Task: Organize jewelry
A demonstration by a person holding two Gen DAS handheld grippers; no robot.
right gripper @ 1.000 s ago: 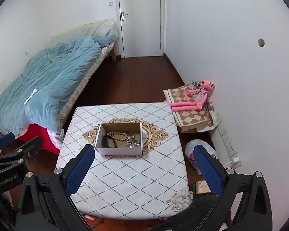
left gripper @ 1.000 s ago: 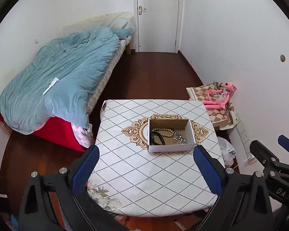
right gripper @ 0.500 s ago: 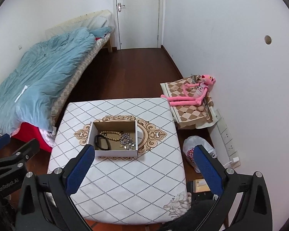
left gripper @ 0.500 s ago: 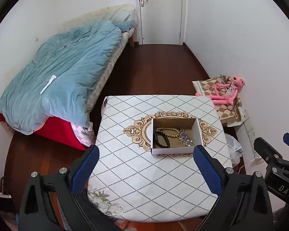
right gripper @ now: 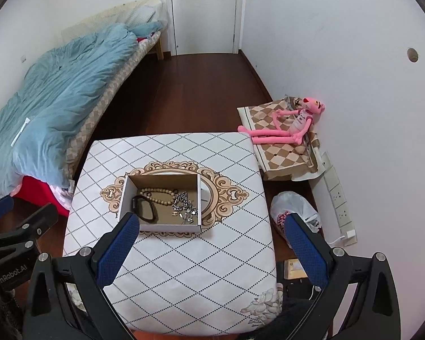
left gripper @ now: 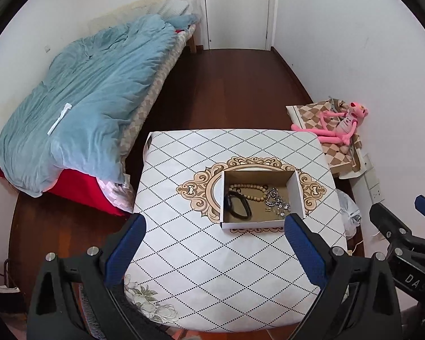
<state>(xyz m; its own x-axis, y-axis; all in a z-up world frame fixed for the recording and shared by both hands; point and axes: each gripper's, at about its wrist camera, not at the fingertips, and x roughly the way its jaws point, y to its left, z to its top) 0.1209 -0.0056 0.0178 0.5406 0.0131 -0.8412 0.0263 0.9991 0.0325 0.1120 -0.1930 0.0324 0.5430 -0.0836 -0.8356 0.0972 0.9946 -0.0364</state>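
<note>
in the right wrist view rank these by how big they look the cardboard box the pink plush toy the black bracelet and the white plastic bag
1. cardboard box
2. pink plush toy. It lies farther from the camera, so its true size against the box is unsure.
3. white plastic bag, partly hidden by the right gripper.
4. black bracelet, clearly smallest.

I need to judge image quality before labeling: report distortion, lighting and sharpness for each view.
Left wrist view: strong fisheye bending with black corners; even soft daylight, the cardboard box and its jewelry sharp, no glare. Right wrist view: same curvature at the walls; the table evenly lit, with faint shadow beside the box and none harsh.
</note>
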